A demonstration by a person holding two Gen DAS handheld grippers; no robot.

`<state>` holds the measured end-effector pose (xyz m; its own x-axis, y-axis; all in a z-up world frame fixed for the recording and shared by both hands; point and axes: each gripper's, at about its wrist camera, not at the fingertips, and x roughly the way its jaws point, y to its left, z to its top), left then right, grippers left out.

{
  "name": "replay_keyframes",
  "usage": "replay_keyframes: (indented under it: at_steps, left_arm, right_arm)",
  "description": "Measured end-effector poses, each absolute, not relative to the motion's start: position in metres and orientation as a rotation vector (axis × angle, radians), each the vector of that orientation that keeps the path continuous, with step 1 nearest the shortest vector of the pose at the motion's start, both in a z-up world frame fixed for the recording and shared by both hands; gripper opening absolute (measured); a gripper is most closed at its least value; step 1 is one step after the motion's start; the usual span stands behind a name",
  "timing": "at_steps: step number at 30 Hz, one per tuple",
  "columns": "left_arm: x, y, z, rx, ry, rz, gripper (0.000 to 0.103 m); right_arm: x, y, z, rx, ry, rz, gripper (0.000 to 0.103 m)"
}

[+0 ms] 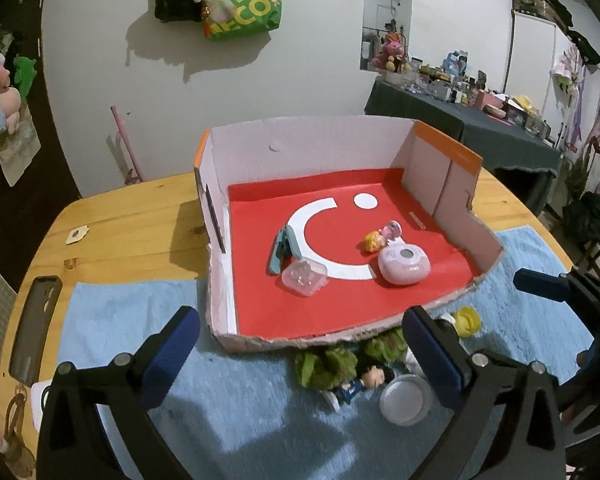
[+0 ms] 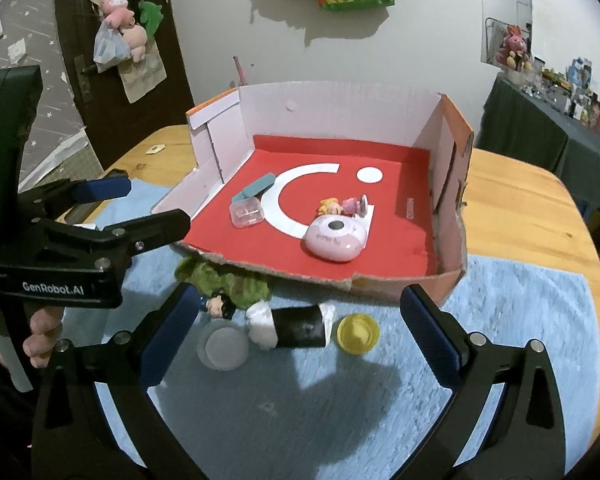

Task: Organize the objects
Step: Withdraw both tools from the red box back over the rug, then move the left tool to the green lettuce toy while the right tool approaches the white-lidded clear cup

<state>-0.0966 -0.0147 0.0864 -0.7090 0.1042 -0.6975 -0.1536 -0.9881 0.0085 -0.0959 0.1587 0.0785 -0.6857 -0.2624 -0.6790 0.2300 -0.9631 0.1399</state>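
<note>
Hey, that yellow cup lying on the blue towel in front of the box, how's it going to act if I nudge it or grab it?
The yellow cup looks round and lies on its side, so a nudge may roll it. It seems small thin plastic, probably light. The blue towel might slow it.

1. The left gripper (image 1: 300,354) hangs over a blue towel (image 1: 120,320) on the wooden desk (image 1: 132,216), its jaws spread wide with nothing gripped.
2. A cardboard box (image 1: 452,184) with a red floor stands on the desk, holding a teal clip (image 1: 281,250), a clear case (image 1: 304,279), a pink round device (image 1: 403,265) and two small figures (image 1: 382,236).
3. Just before the box's torn front wall lie green fuzzy pieces (image 1: 326,364), a dark-haired figure (image 1: 360,384), a grey lid (image 1: 405,399) and a yellow cup (image 1: 468,321).
4. The right gripper (image 1: 572,288) shows at the right edge.
</note>
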Motion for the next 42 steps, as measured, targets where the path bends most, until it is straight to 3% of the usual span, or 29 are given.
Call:
replay_keyframes:
  at_steps: [24,27,31,36,38,42]
  left_arm:
    - [-0.085,-0.020,0.052,-1.223,0.063,2.736,0.103]
    - [-0.085,-0.022,0.049,-1.226,0.070,2.735,0.099]
    - [-0.088,-0.022,0.046,-1.239,0.081,2.730,0.092]
    - [-0.092,-0.022,0.039,-1.267,0.070,2.701,0.087]
    - [-0.094,-0.021,0.037,-1.275,0.069,2.695,0.087]
    - [-0.101,-0.020,0.029,-1.312,0.062,2.672,0.080]
  right_arm:
    - [-0.075,0.154,0.054,1.133,-0.002,-2.669,0.102]
    - [-0.074,0.149,0.049,1.143,0.007,-2.650,0.101]
    - [-0.073,0.142,0.043,1.158,0.016,-2.618,0.086]
    - [-0.071,0.130,0.035,1.168,0.008,-2.555,0.081]
    - [-0.072,0.126,0.032,1.173,-0.012,-2.517,0.070]
    - [-0.075,0.118,0.024,1.197,-0.010,-2.480,0.062]
